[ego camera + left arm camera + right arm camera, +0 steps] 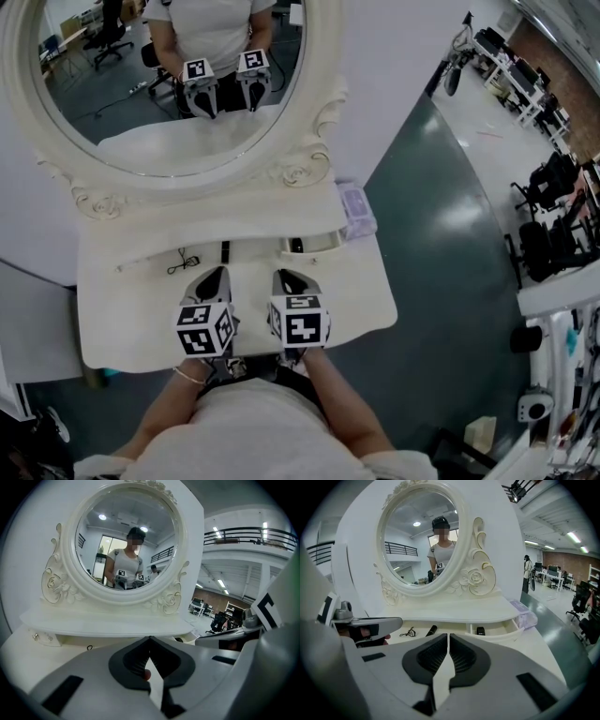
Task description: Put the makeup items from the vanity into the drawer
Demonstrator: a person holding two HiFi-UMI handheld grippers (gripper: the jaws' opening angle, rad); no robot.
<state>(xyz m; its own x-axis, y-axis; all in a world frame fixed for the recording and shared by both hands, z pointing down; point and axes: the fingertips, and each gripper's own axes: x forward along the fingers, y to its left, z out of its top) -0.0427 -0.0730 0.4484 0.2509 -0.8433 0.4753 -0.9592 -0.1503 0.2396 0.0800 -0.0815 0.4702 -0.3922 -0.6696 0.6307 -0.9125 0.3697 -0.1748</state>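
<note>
A black makeup tube (225, 251) (431, 630) lies on the white vanity top (122, 319) just under the mirror shelf. To its right the small drawer (315, 246) (506, 632) stands open, and a black item (480, 630) lies inside it. My left gripper (214, 274) (150, 639) hovers over the tabletop near the tube with its jaws together and nothing held. My right gripper (284, 277) (448, 635) is beside it, in front of the drawer, shut and empty. Both point toward the oval mirror (169, 84).
A thin black looped cord (178, 262) (408, 632) lies left of the tube. A clear lilac box (356, 211) (524, 611) sits at the shelf's right end. The vanity's right edge drops to a dark floor (441, 244). The person stands close against the front edge.
</note>
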